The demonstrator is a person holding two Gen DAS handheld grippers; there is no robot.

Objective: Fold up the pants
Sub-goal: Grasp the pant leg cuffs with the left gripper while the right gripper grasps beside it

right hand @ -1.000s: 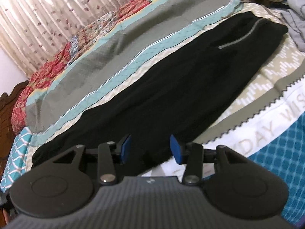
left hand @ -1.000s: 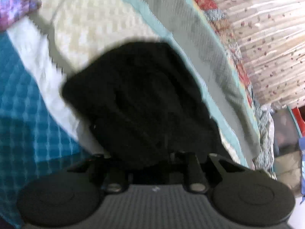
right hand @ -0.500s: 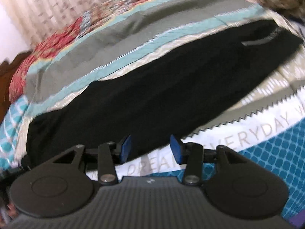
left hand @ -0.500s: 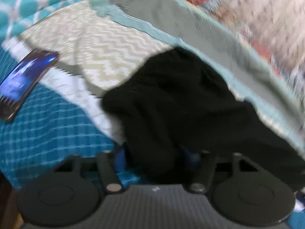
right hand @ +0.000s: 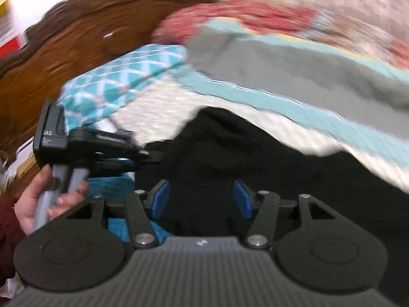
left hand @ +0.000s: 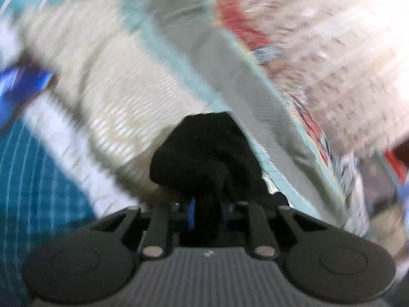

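Note:
The black pants (right hand: pixel 268 158) lie along the patterned bedspread (right hand: pixel 294 66). My left gripper (left hand: pixel 205 213) is shut on a bunched end of the black pants (left hand: pixel 202 153), which rises from between its blue pads. The left gripper also shows in the right wrist view (right hand: pixel 150 157), held by a hand at the pants' left end. My right gripper (right hand: pixel 202 200) is open, its blue pads (right hand: pixel 159 200) apart with black cloth between and under them. Both views are blurred by motion.
A carved wooden headboard (right hand: pixel 76 30) stands behind the bed at left. A teal diamond-pattern pillow (right hand: pixel 122 76) lies by it. A blue phone (left hand: pixel 18 84) lies on the bedspread at left. A patterned curtain (left hand: pixel 332 38) hangs behind the bed.
My left gripper has closed on the pants end and lifted it into a bunch. My right gripper has swung left along the pants toward the left gripper, staying open.

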